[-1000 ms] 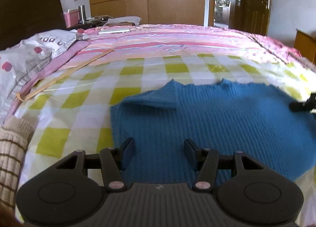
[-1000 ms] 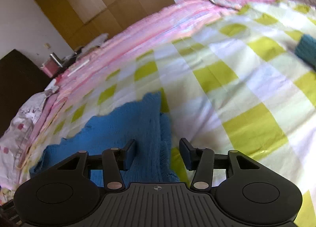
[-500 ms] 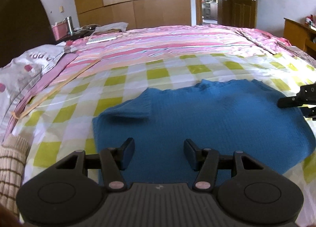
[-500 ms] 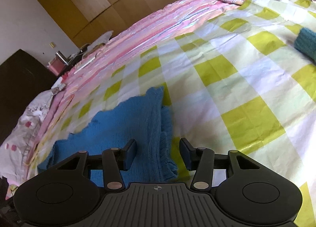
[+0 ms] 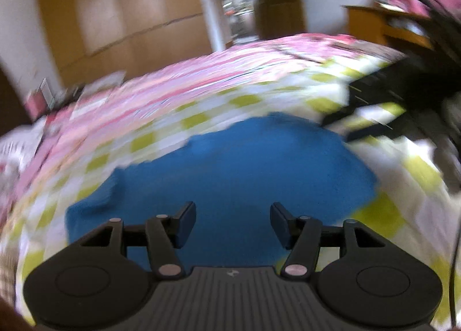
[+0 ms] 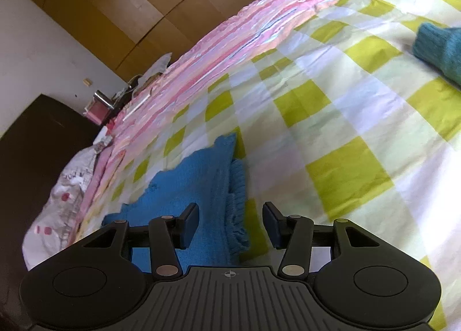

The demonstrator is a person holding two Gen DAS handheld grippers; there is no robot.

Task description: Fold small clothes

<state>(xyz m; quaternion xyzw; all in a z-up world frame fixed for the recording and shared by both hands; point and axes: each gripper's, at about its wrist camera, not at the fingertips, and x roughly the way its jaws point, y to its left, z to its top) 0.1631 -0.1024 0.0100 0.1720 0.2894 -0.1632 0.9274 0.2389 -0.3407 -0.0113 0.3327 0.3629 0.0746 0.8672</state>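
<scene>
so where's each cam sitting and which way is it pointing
Left wrist: sits on the left gripper, looking forward and down over the blue sweater on the checked bedspread toward the wardrobe; its own opening jaws show, nothing between them, and the right gripper blurred at right.
Right wrist: sits on the right gripper, looking along the sweater's folded right edge across the bed; its opening jaws straddle that edge without pinching it.
Shared: sweater, bedspread, wardrobe.

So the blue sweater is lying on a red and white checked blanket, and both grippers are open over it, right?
Almost. The blanket is green and white checked, not red, as the right wrist view shows. The blue sweater does lie on it, with the left gripper and right gripper open, jaws opening wider.
</scene>
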